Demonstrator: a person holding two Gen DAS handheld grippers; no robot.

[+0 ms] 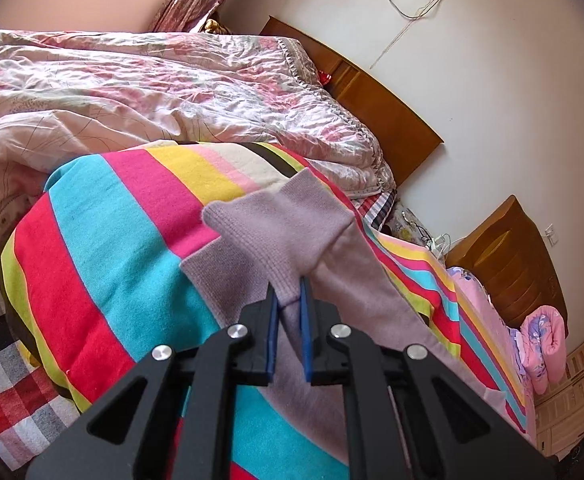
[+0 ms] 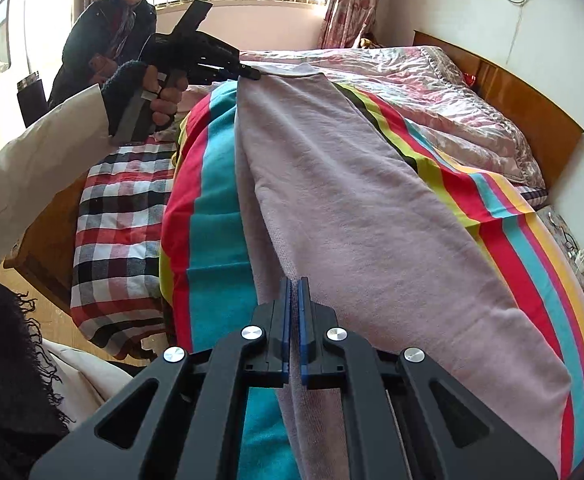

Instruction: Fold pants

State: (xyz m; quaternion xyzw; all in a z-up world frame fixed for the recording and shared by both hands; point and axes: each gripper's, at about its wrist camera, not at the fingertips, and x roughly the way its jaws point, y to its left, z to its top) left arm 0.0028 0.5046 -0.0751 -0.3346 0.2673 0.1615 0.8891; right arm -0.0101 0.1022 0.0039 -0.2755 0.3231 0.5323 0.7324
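- The pants [image 2: 355, 200] lie lengthwise on the striped blanket [image 2: 220, 208] on the bed.
- The left gripper [image 1: 290, 292] pinches the ribbed cuff; the right gripper [image 2: 294, 292] is clamped on the pants' edge at the near end.
- To fold well, both ends should probably rise together, kept taut, with edges matched before lowering.
- A floral quilt [image 1: 152, 92] lies beyond the blanket, with a wooden headboard [image 1: 391, 120] and white wall behind it; a person [image 2: 112, 32] watches near the window.

No readable text, labels, brands or numbers anywhere I can see, neither on my grippers nor on the bedding, walls or furniture.
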